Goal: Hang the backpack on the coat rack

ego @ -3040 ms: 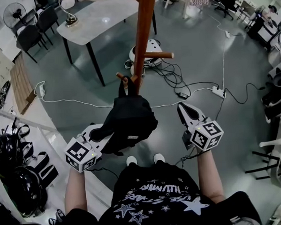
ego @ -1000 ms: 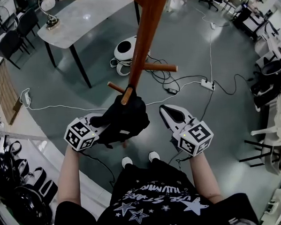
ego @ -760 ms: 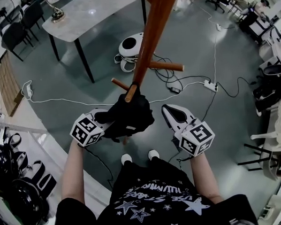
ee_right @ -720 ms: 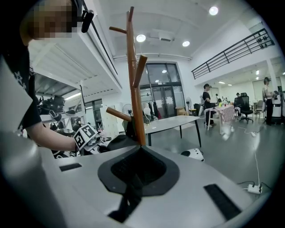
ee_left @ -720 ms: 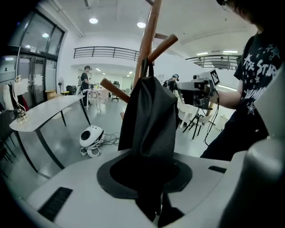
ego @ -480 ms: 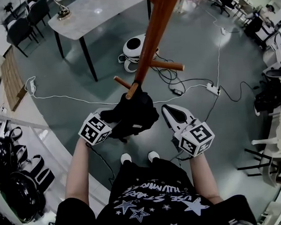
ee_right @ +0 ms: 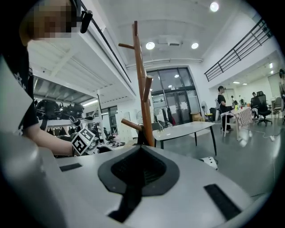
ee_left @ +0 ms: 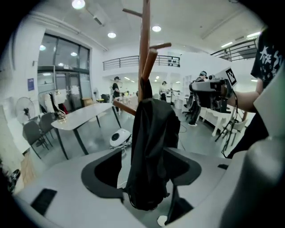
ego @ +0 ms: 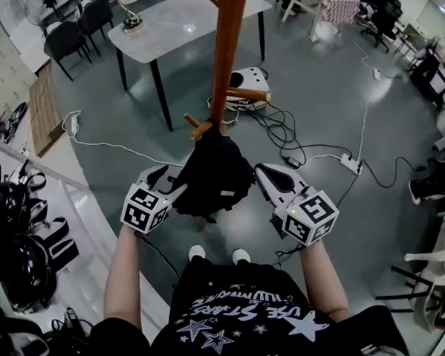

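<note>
1. Straight ahead of me in the head view, the black backpack (ego: 211, 178) hangs by its top loop from a low peg (ego: 199, 128) of the wooden coat rack (ego: 223, 54). Its body drops clear of the floor, close beside the pole.
2. My left gripper (ego: 171, 182) sits at the pack's left side, pointing downwards. Its jaws are opening and stand wide apart.
3. Looking along the left gripper view, the lower part of the pack hangs between those jaws. Floor shows in the gap on one side, so that pad is off the fabric. On the other side the pack sits close to the jaw, and I cannot tell whether it brushes it. I see no squeeze on the cloth.
4. My right gripper (ego: 265, 173) is just to the right of the pack and apart from it. Its jaws are closed together with nothing between them, as the right gripper view shows plainly.
5. That same view looks nearly level past the closed tips to the rack's pole, with the left gripper's marker cube (ee_right: 83, 140) off to the side.
6. Beyond the rack stand a pale-topped table (ego: 177, 27) and a white rounded device (ego: 245, 79) on the floor. Cables (ego: 295, 144) run over the grey floor to a power strip (ego: 348, 162).
</note>
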Available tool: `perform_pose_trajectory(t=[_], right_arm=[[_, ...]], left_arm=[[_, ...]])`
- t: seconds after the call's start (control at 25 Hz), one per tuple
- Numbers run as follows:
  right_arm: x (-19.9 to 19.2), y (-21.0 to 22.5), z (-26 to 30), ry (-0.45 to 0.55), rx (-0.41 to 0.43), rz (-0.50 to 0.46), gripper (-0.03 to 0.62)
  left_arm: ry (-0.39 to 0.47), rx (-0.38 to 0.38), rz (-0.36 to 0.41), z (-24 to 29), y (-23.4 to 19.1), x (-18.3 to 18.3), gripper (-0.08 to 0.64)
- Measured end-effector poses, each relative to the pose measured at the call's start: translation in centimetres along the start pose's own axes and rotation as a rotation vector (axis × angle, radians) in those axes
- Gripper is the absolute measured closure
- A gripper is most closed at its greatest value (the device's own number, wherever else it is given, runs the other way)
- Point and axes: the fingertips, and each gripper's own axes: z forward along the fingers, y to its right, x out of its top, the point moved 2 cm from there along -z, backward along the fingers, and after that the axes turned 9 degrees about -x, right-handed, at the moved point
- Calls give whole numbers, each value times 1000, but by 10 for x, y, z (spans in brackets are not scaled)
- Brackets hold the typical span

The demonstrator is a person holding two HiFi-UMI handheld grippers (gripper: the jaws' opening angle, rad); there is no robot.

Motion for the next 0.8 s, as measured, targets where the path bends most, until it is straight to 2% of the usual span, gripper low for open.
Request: perform_pose_trajectory(t=[0.24,0.44,0.6,0.8], right_arm=[[-10,-2,-10,15,128,14,580],[-34,-8,-6,-6,253,35,580],[-46,-24,-4,-41,350,46,580],[-49,-50,-11,-54,396,37,580]], left_arm=[[193,312,-104,-73,38,6,264],[275,527,-159,-118,92,-2,265],[261,620,-188,-135,134,-13,278],[258,640,-233,-145,177,-30,298]])
